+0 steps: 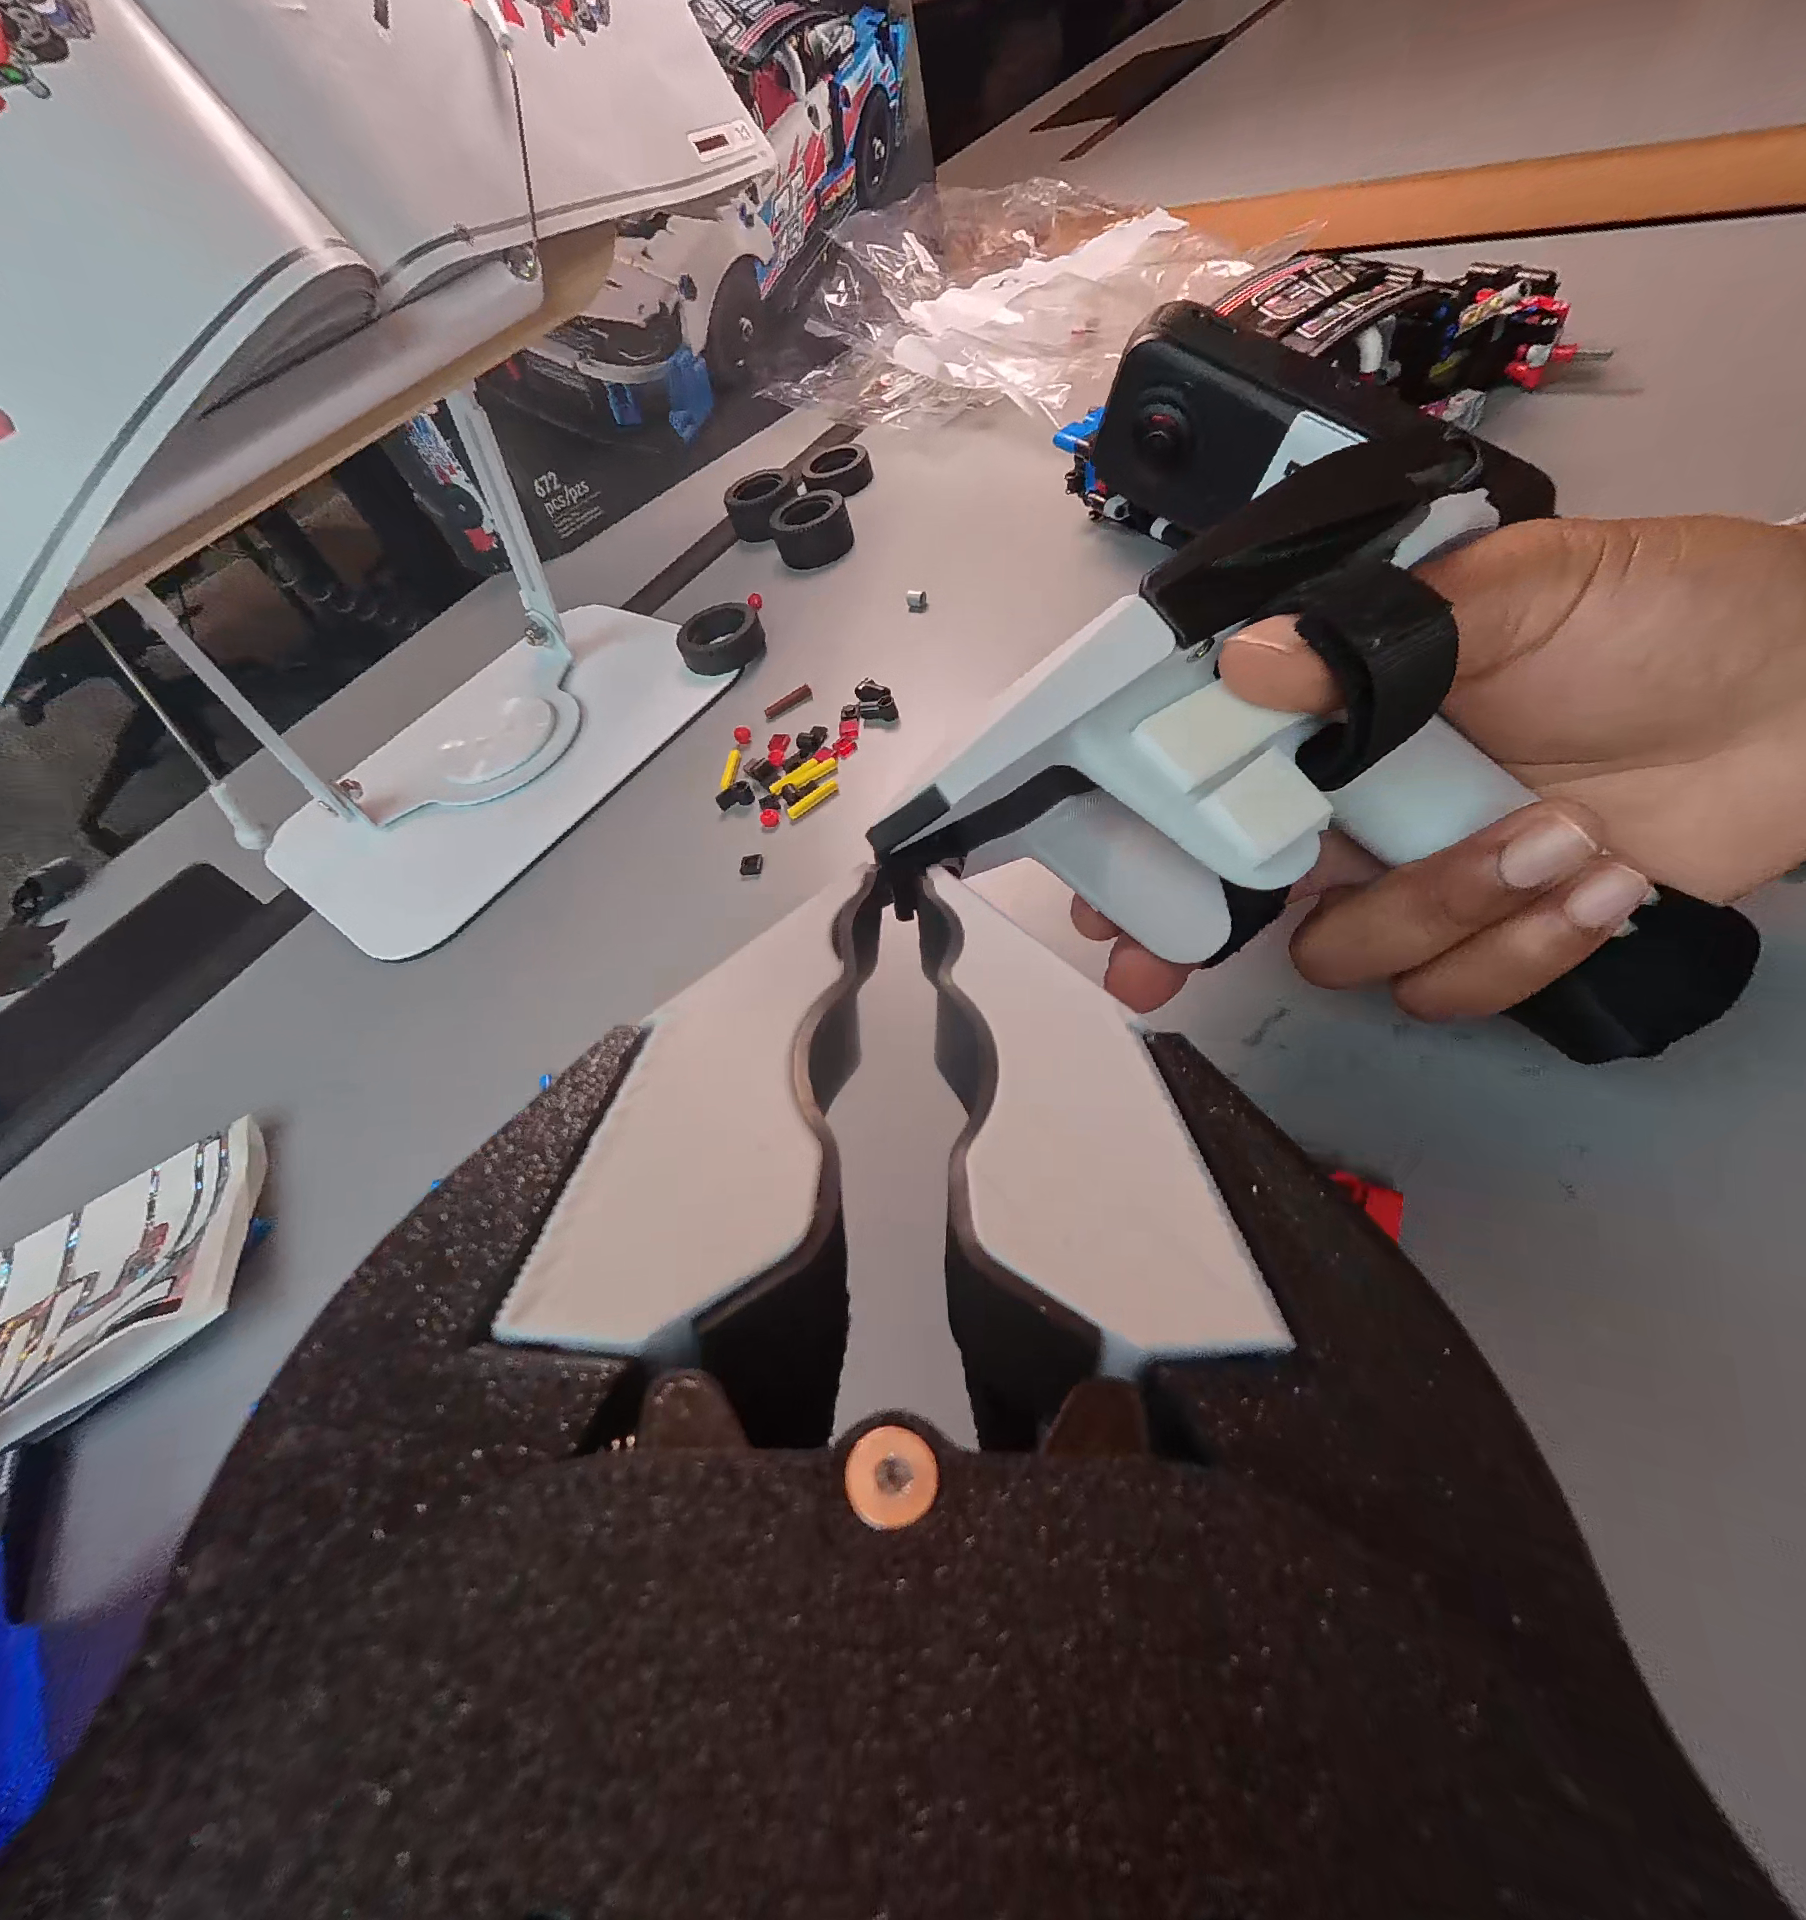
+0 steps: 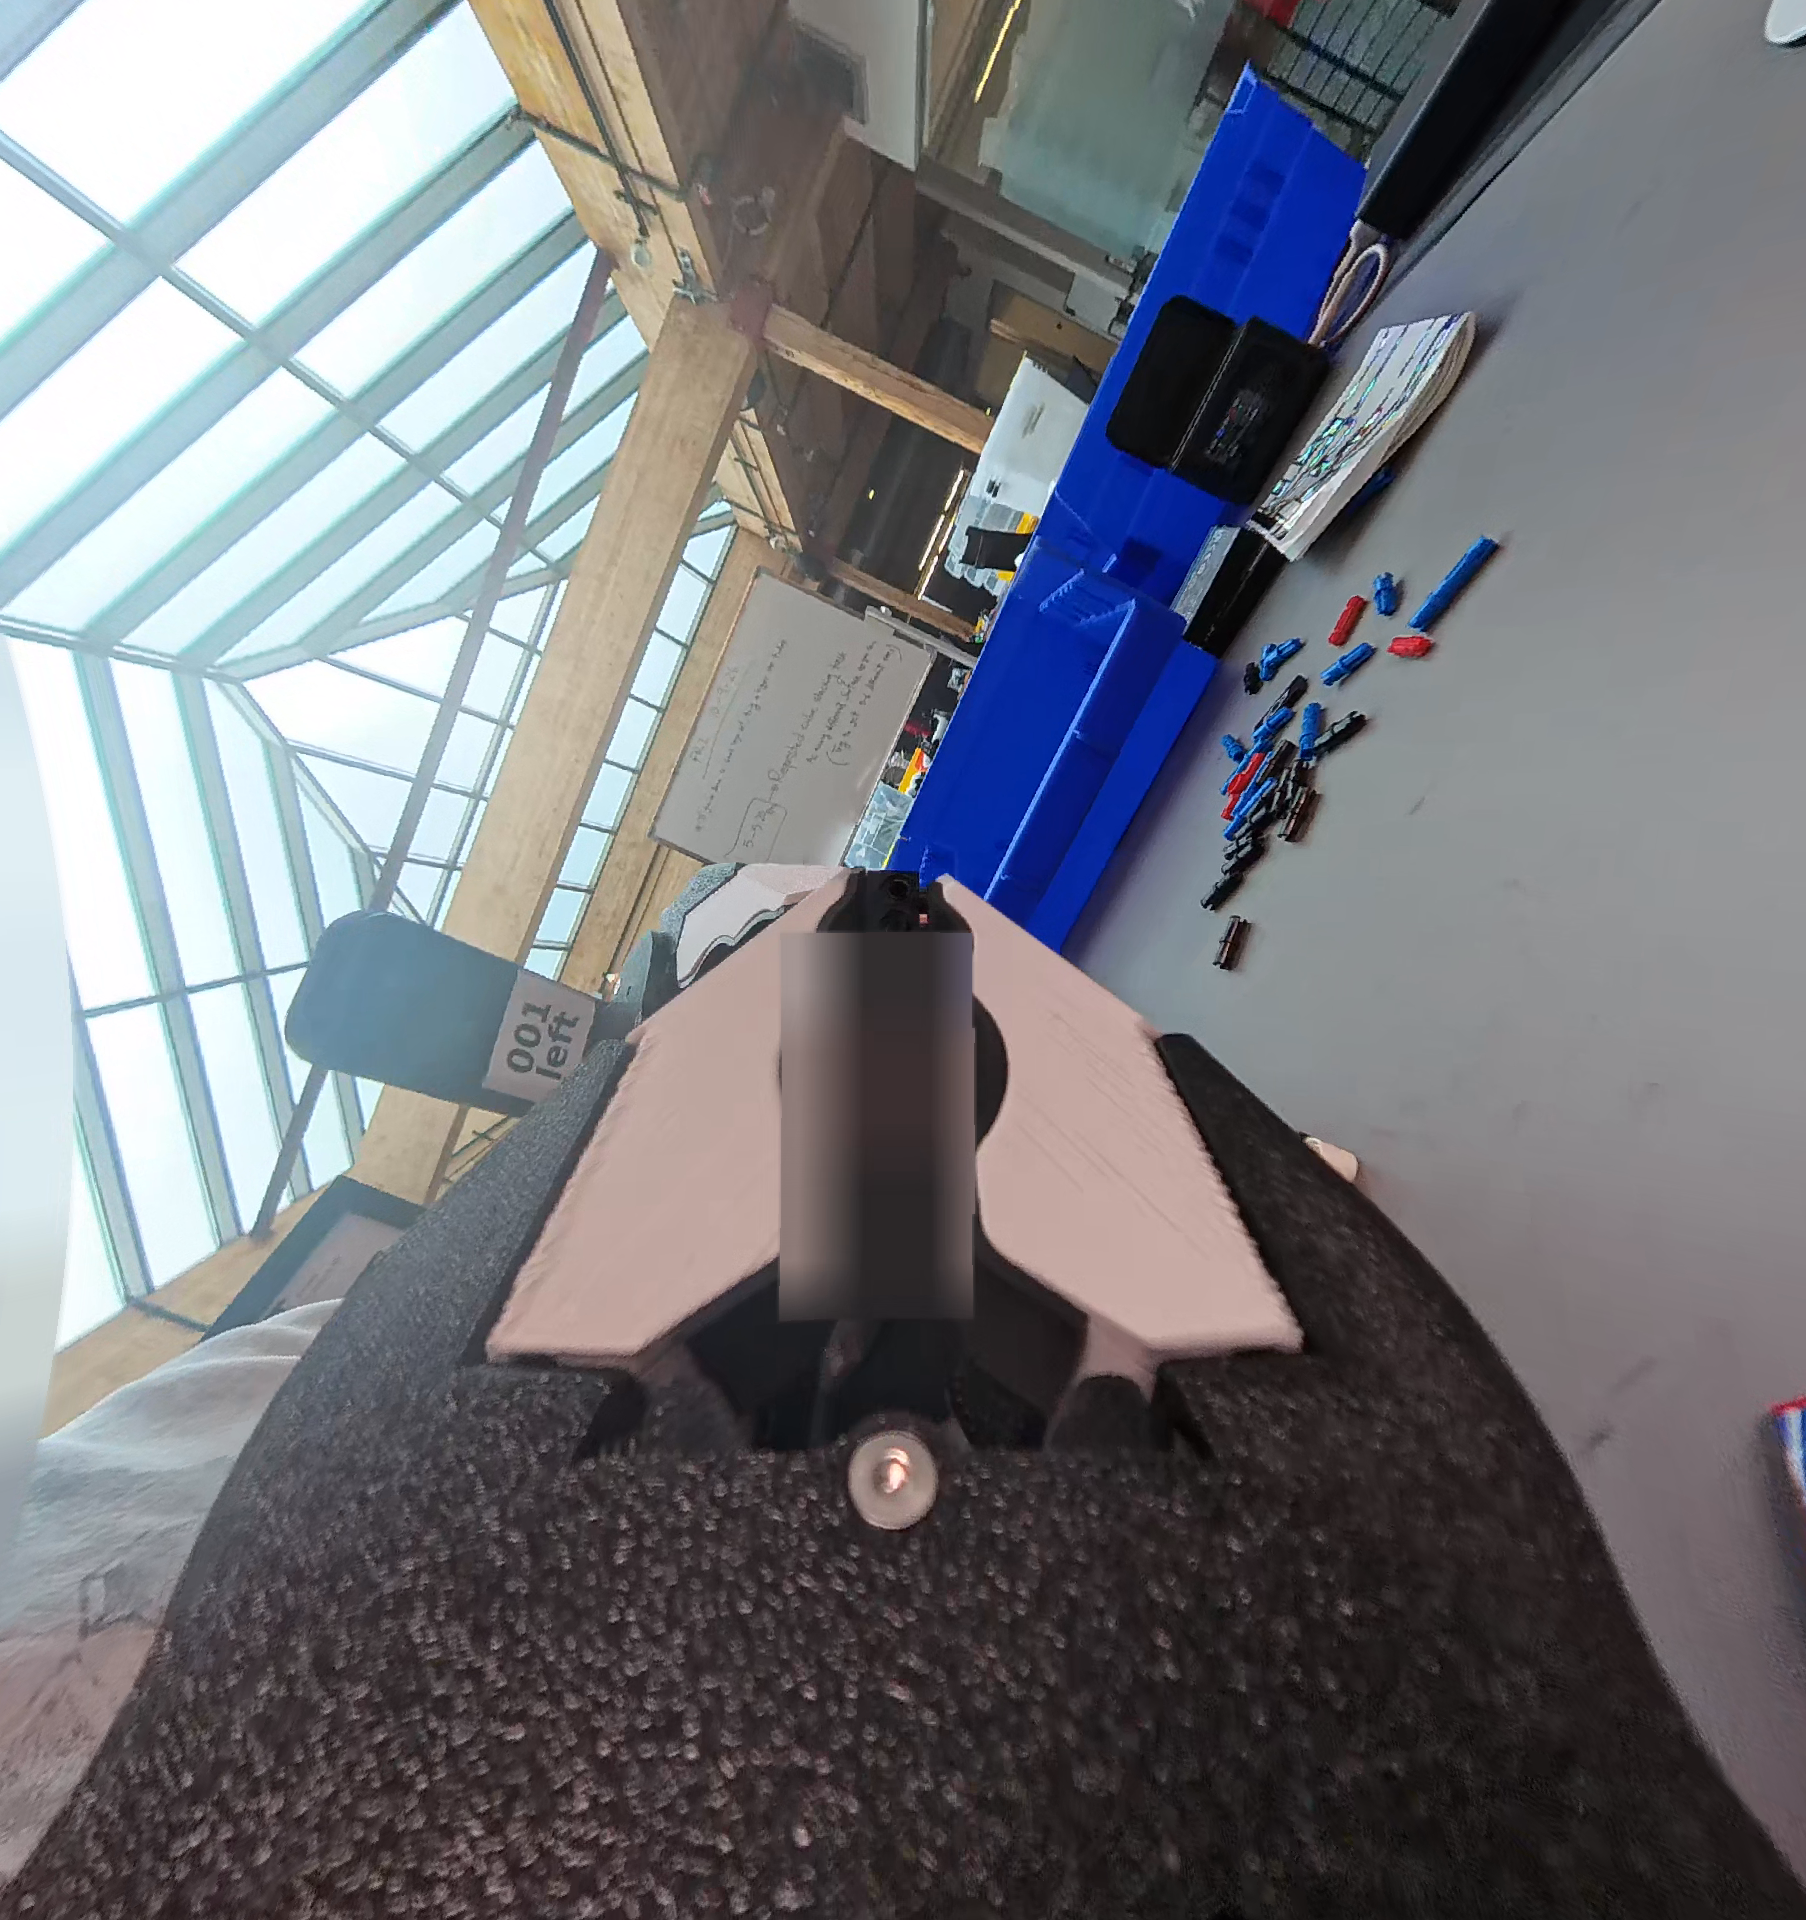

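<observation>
In the left wrist view my left gripper is shut, its tips pinching a small black piece just above the grey table. My right gripper, held by a hand, comes in from the right and its shut tips meet that same spot. In the right wrist view my right gripper is shut on a small black piece with holes. The left gripper shows just behind its tips. I cannot tell whether the two grippers hold one piece or two joined ones.
A stand holds an open booklet at the left. Beyond my tips lie loose small pieces, tyres, a plastic bag and a part-built model car. Blue bins and scattered pins show in the right wrist view.
</observation>
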